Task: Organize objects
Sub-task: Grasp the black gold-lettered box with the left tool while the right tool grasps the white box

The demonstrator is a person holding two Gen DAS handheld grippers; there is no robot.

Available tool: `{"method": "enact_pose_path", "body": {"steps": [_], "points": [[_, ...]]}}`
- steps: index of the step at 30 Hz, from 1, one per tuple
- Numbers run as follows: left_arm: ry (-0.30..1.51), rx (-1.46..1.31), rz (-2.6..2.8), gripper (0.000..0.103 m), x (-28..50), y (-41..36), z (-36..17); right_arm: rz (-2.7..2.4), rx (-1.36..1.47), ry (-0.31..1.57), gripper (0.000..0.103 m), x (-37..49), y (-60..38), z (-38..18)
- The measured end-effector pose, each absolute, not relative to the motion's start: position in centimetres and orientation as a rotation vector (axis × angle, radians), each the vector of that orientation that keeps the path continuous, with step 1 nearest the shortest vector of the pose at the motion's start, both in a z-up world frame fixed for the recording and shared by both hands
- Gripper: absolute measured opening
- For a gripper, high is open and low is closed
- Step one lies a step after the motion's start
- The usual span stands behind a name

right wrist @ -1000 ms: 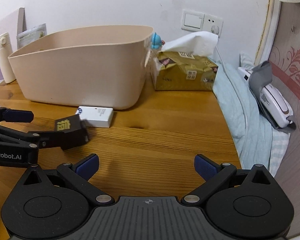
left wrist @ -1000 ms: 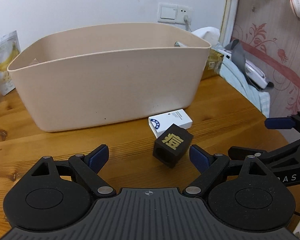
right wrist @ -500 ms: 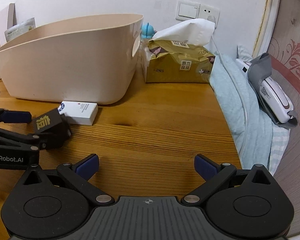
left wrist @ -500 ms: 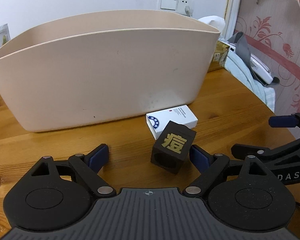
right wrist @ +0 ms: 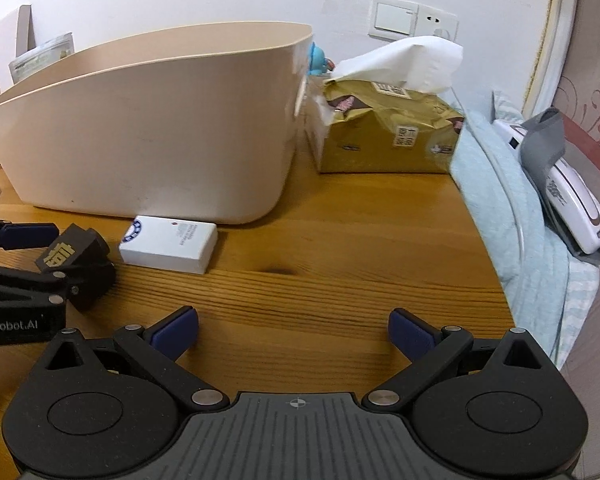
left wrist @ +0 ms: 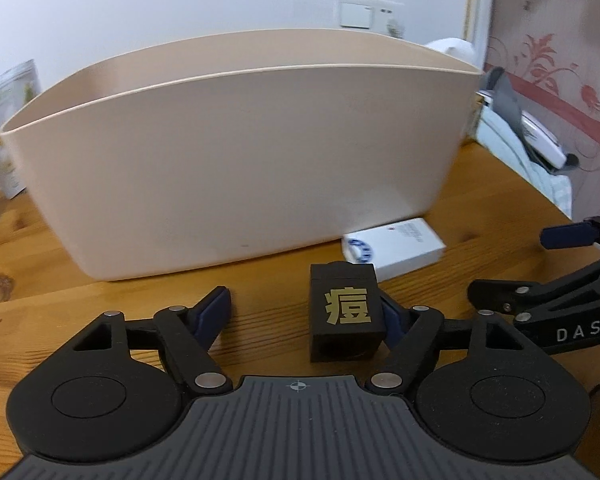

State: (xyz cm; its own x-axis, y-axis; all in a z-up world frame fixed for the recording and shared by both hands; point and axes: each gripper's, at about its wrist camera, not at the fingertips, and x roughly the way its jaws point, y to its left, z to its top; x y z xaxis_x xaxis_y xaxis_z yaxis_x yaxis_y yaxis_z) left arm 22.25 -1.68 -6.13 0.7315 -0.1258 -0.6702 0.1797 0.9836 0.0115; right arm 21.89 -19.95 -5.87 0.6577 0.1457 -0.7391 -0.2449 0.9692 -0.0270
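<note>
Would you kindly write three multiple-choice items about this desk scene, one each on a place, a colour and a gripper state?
1. Where is the white rectangular box?
A. inside the bin
B. on the wooden table against the beige plastic bin
C. on the tissue pack

2. What colour is the character on the small black cube?
A. gold
B. red
C. white

3. How is the right gripper?
A. shut on the cube
B. shut on nothing
C. open

Answers: B, it lies at the bin's base; A, gold print on black; C, its fingers stand apart over bare wood.
</note>
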Motion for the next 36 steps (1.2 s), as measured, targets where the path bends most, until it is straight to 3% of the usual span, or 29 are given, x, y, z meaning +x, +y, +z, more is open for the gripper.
{"method": "enact_pose_path", "body": {"steps": [27,36], "points": [[0.681,0.051,-0.122,0.075,23.1,3.0,-6.5,0.304,-0.137,0.815,0.103,24.1,-14.1,-6.2],[0.684,0.049,-0.112,0.065,23.4,3.1,-6.2,0.297,-0.128,0.808,0.103,24.5,-13.3,-6.4]]}}
